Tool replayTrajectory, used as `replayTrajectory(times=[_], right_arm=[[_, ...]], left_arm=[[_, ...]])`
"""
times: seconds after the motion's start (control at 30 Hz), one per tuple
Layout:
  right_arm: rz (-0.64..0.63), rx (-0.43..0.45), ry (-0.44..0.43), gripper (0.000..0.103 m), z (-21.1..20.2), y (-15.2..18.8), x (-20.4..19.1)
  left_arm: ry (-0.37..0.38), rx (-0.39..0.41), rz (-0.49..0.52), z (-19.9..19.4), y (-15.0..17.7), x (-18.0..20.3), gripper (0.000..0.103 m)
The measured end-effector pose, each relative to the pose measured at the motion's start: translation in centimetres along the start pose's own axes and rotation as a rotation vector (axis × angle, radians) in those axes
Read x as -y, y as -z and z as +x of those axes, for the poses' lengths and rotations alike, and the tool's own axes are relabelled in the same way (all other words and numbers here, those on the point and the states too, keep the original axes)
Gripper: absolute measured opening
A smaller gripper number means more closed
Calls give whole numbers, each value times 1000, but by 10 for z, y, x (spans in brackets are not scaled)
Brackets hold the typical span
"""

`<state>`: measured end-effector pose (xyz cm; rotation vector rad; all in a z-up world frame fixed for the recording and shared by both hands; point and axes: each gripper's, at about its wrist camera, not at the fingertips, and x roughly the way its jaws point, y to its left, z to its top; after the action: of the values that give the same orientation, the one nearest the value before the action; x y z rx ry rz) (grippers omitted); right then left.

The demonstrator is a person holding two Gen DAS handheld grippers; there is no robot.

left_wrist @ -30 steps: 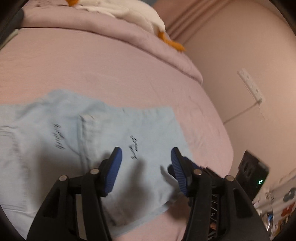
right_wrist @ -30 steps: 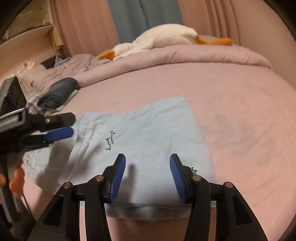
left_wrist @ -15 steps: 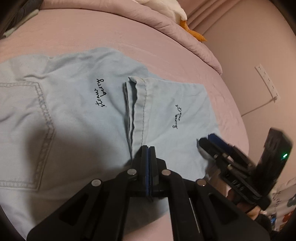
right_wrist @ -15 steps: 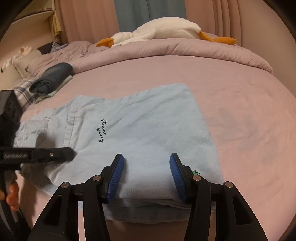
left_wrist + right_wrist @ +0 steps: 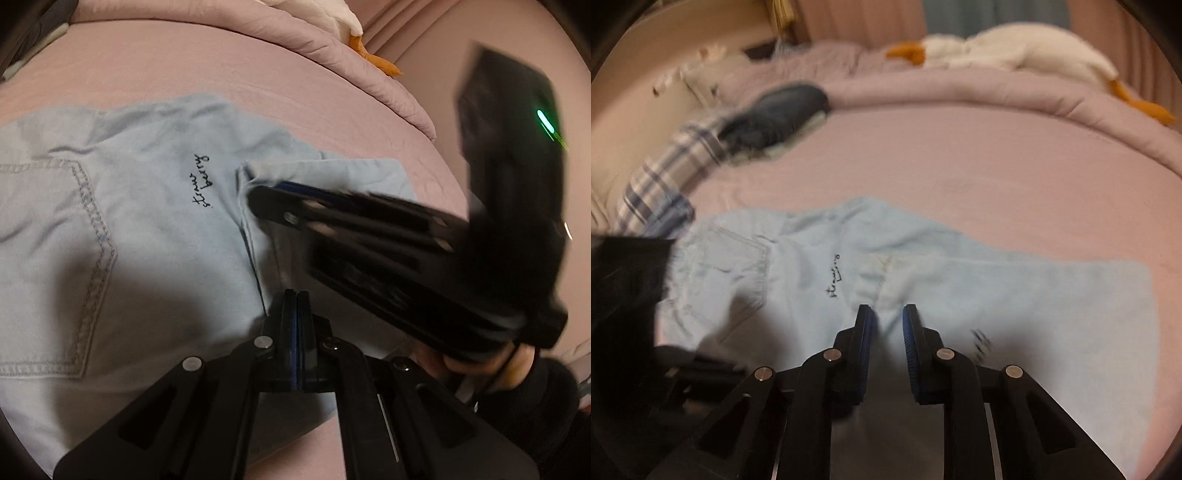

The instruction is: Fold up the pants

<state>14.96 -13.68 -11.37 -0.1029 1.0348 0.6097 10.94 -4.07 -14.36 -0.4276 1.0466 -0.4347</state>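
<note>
Pink bedding point(image 5: 207, 66) fills my left view, with the pants point(image 5: 140, 229) spread ahead of the tool. My left gripper point(image 5: 296, 295) is pinched fully together at the near end of the hem point(image 5: 248, 229); whether cloth sits between its pads I cannot tell. The right gripper point(image 5: 269, 190) crosses from the right, blurred, its tips at the hem's far end. In the right view, that gripper point(image 5: 888, 317) has just been closing, its jaws narrow with a ridge of cloth point(image 5: 877, 280) between them, not clearly pressed. If either pinch takes one layer only, the fold could drag crooked. Blur hides the pad contact; a black housing point(image 5: 624, 295) blocks the left edge.
</note>
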Motion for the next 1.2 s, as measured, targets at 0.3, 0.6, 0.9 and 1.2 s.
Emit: replayTrajectory(times=[0.3,0.6,0.9,1.2], right_arm=[[24,-23,-10,20,6,-4,8],[25,-23,12,20,12,-10,0],[19,72,71,21,-18,-14,-8],[57,99,116,21,-57,27,-5]], left_arm=[[10,10,21,2,2,-1,2],[3,13,40,3,2,5,2],[0,7,43,5,0,8,2],[-8,14,44,5,0,11,2]])
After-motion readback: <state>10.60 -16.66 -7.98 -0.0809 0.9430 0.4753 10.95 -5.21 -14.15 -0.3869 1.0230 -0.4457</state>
